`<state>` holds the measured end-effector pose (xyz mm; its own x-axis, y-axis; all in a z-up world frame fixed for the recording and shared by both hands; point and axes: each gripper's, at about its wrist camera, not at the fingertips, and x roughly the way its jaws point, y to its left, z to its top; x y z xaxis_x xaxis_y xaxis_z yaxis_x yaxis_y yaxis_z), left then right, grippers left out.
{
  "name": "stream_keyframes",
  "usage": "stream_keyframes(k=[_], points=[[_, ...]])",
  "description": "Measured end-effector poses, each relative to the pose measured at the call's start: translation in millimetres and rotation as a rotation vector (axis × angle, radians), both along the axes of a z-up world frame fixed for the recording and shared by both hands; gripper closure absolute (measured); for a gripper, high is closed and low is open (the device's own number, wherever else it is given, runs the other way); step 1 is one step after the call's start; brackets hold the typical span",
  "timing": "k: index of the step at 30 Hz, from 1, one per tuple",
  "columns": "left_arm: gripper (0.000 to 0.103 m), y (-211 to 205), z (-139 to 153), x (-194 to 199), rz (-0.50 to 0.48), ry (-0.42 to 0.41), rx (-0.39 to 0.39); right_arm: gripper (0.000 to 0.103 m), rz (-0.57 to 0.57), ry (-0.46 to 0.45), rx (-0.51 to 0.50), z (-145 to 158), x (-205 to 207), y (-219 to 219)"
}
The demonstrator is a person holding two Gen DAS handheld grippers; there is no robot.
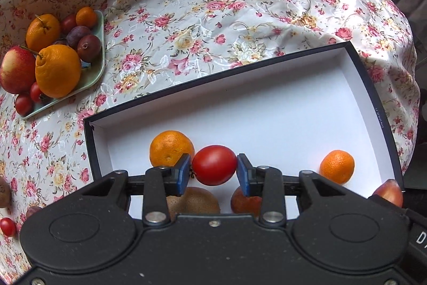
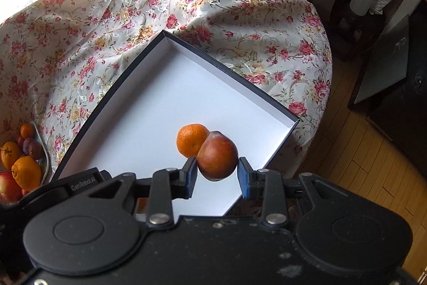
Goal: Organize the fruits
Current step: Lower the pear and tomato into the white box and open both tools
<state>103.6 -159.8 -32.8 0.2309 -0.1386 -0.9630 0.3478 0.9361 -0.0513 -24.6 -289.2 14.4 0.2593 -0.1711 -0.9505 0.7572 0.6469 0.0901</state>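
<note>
My left gripper [image 1: 214, 172] is shut on a red tomato [image 1: 214, 164], held over the near part of a dark-rimmed box with a white floor [image 1: 240, 108]. Inside the box lie a mandarin [image 1: 170, 147] just left of the tomato, another mandarin [image 1: 336, 166] at the right, and a kiwi [image 1: 197, 200] and a reddish fruit [image 1: 244, 202] half hidden under the fingers. My right gripper [image 2: 217, 172] is shut on a reddish-brown plum [image 2: 218, 155] above the same box [image 2: 186, 87], beside a mandarin [image 2: 190, 142] on the box floor.
A pale green tray [image 1: 94, 71] at the left holds oranges, plums, an apple and small tomatoes. A kiwi [image 1: 4, 191] and a small tomato [image 1: 7, 226] lie loose on the floral tablecloth [image 1: 213, 18]. Beyond the table's right edge is wooden floor [image 2: 360, 164] with dark furniture.
</note>
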Motion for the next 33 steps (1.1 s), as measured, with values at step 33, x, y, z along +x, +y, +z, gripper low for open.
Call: stream_keyframes(k=[33], points=[[0.053,28.3,15.4,-0.8,-0.006,0.007,-0.014,0.069,-0.045,0.072,0.113,-3.9,7.2,12.4]])
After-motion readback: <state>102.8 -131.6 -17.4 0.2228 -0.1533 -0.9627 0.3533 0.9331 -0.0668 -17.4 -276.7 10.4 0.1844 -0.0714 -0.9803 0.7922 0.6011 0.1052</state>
